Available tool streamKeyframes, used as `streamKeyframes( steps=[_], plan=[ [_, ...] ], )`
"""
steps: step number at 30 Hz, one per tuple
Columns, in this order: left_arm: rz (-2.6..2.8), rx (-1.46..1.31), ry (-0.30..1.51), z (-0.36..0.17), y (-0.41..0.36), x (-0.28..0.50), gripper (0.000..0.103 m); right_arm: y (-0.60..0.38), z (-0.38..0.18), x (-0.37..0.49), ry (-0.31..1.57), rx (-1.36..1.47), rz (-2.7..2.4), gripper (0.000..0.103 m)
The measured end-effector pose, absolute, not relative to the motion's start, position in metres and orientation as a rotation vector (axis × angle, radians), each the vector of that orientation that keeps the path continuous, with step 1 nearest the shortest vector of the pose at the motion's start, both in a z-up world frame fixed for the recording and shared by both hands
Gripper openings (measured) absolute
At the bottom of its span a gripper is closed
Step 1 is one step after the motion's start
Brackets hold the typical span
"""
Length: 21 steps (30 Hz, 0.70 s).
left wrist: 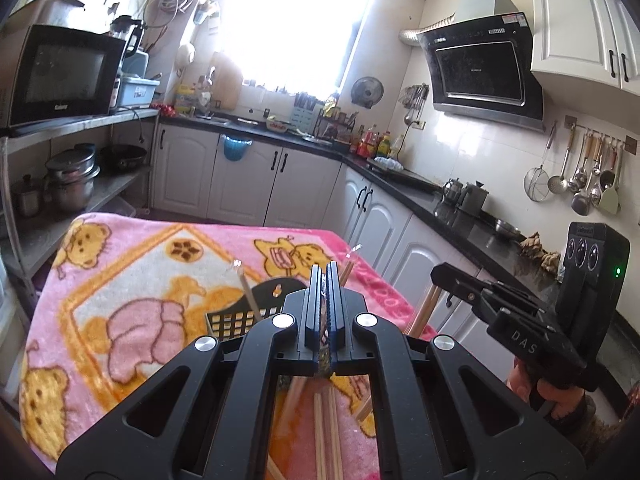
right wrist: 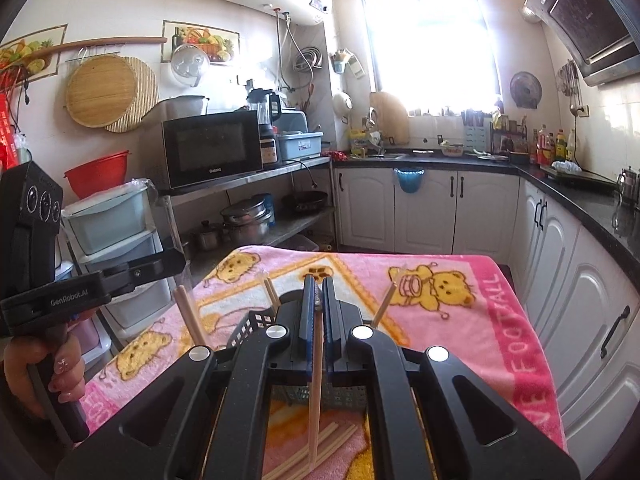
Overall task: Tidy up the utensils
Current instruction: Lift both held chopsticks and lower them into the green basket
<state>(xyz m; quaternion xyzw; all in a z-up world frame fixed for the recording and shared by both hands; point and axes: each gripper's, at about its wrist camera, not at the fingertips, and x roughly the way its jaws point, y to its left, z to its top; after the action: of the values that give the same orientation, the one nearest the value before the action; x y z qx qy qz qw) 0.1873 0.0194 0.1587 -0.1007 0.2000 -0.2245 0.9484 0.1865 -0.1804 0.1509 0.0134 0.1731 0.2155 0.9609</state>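
My left gripper point(left wrist: 325, 271) is shut on a pale wooden chopstick point(left wrist: 295, 395) that hangs slanting below its jaws. In the right wrist view this gripper point(right wrist: 176, 261) hovers at the left with its chopstick point(right wrist: 188, 314) under it. My right gripper point(right wrist: 319, 283) is shut on another chopstick point(right wrist: 316, 384), which points down toward the cloth. A black slotted basket point(left wrist: 236, 318) stands on the pink bear blanket point(left wrist: 132, 280) just beyond both grippers, with a few chopsticks point(right wrist: 383, 305) leaning in it. Several loose chopsticks point(right wrist: 324, 450) lie on the blanket below the jaws.
The blanket-covered table point(right wrist: 460, 320) sits in a narrow kitchen. White cabinets under a dark counter point(right wrist: 592, 208) run along the right, and a metal shelf with a microwave point(right wrist: 212, 152) and pots stands at the left. A person's hand point(right wrist: 44, 372) grips the left handle.
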Motion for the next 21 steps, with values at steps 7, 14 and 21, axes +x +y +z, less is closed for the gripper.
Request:
streamKeyframes(
  steps=[7,14,21],
  plan=[
    [-0.471,-0.187,0.370,0.177,0.016,0.193,0.001,-0.176,0.166,0.187,0.318,0.034,0.451,0.004],
    [-0.458,-0.165,0.310,0.201,0.021,0.198,0.001,-0.166,0.189,0.189,0.267,0.019,0.471,0.004],
    [-0.443,-0.146,0.272,0.222,0.024,0.207,0.001,-0.156,0.213,0.191,0.207,0.012,0.490,0.004]
  ],
)
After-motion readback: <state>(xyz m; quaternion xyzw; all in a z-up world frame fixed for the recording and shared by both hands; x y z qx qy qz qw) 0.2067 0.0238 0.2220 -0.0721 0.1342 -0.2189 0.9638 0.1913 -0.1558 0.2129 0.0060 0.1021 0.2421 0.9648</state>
